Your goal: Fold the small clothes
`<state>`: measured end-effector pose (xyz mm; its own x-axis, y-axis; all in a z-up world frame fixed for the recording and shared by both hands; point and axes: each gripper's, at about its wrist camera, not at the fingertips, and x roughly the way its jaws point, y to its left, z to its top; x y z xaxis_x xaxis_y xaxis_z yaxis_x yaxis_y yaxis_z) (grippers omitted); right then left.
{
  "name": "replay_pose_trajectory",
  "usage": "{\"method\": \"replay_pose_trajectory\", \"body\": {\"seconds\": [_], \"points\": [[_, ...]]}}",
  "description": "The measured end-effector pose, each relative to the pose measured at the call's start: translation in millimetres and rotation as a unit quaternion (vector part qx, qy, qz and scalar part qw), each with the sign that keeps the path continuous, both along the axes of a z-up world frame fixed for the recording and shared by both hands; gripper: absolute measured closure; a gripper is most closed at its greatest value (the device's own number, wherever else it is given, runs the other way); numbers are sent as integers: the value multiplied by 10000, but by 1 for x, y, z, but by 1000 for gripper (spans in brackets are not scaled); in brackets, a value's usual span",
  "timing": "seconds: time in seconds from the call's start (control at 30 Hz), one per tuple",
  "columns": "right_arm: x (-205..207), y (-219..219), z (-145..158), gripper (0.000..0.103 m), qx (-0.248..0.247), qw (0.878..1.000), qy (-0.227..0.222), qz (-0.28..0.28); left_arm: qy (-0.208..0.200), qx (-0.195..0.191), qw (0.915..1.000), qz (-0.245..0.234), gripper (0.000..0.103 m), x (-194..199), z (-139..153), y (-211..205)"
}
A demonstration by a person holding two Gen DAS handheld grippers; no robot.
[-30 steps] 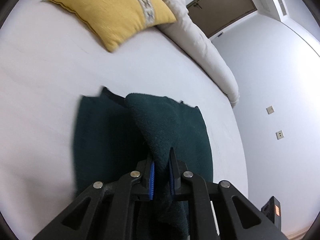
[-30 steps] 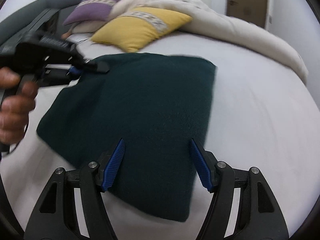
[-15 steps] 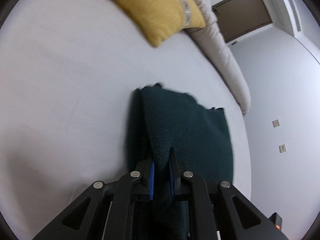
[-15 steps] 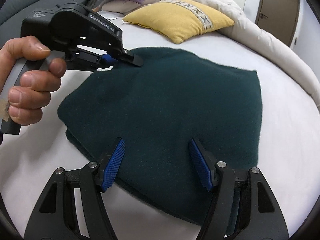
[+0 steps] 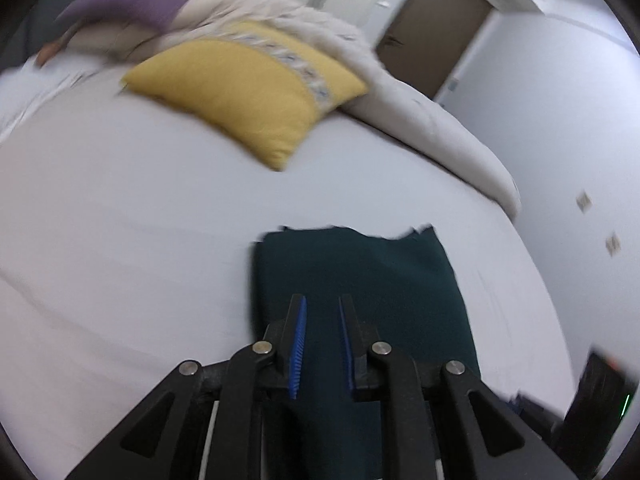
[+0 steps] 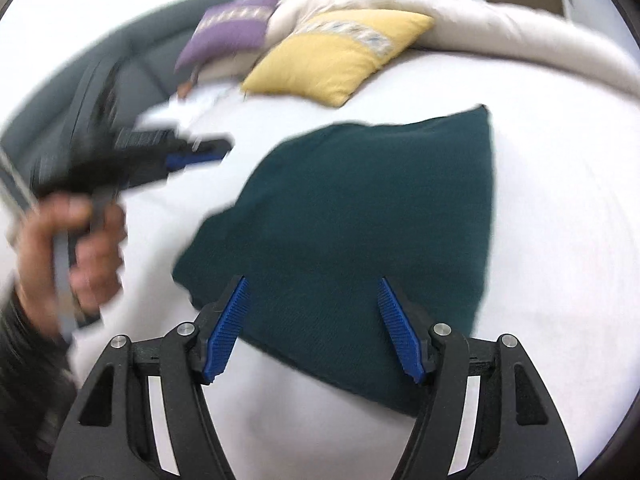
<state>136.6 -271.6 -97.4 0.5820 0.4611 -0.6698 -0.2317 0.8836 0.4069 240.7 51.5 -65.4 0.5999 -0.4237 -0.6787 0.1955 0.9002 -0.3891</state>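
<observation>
White bed sheet (image 6: 560,184) fills the scene, and we sweep across it from the left. Far left in the right wrist view, a dark grey headboard (image 6: 80,92) sits blurred behind everything. In front of it comes the left hand (image 6: 86,248), wrapped around the handle of the left gripper (image 6: 208,154), which is held up off the sheet and clear of the cloth; motion blur smears it badly. Its own camera tells more: the blue-padded fingers (image 5: 298,340) stand a little apart with nothing between them, the cloth lying on the bed beyond.

Moving along, a purple pillow (image 6: 232,28) leans against a cream duvet (image 6: 500,24) bunched along the far side of the bed, and a yellow pillow (image 6: 340,52) with a patterned band lies just in front of them.

Centre stage now: the dark green garment (image 6: 360,220) lies folded flat on the sheet, a roughly four-sided slab with layered edges showing at its near left corner. Right over its near edge hovers the right gripper (image 6: 312,324), fingers (image 6: 400,328) spread wide, gripping nothing.

Off to the right, in the left wrist view, a brown door (image 5: 432,28) and a pale wall with two small wall plates (image 5: 584,200).
</observation>
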Motion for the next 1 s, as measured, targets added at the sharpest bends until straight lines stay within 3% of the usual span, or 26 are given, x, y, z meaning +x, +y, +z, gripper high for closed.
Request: {"method": "replay_pose_trajectory", "body": {"seconds": [0.13, 0.17, 0.23, 0.33, 0.4, 0.47, 0.6, 0.7, 0.77, 0.93, 1.0], "points": [[25, -34, -14, 39, 1119, 9923, 516, -76, 372, 391, 9985, -108, 86, 8, -37, -20], [30, -34, -20, 39, 1173, 9911, 627, -59, 500, 528, 9973, 5, 88, 11, -53, -16], [31, -36, -33, 39, 1269, 9887, 801, -54, 503, 409, 9979, 48, 92, 11, -64, -10], [27, -37, -42, 39, 1559, 9840, 865, -22, 446, 459, 9979, 21, 93, 11, -64, -5], [49, -32, -54, 39, 1761, 9796, 965, -16, 317, 685, 9971, -38, 93, 10, -66, -9], [52, -33, -64, 39, 1939, 9747, 1111, -35, 272, 680, 9973, -35, 93, 7, -67, -10], [57, -32, -77, 41, 2097, 9692, 1287, 96, 265, 612, 9977, -72, 93, 4, -71, -9], [51, -42, -89, 55, 2133, 9653, 1504, 124, 250, 616, 9978, -85, 93, 0, -70, -8], [48, -53, -88, 58, 2114, 9636, 1636, 35, 205, 631, 9978, -69, 93, -2, -72, -7], [60, -73, -52, 54, 1756, 9736, 1438, -219, 262, 520, 9983, 22, 93, -10, -66, -2], [71, -79, -36, 54, 1798, 9753, 1261, -239, 291, 645, 9972, 222, 84, -8, -53, 0]]}}
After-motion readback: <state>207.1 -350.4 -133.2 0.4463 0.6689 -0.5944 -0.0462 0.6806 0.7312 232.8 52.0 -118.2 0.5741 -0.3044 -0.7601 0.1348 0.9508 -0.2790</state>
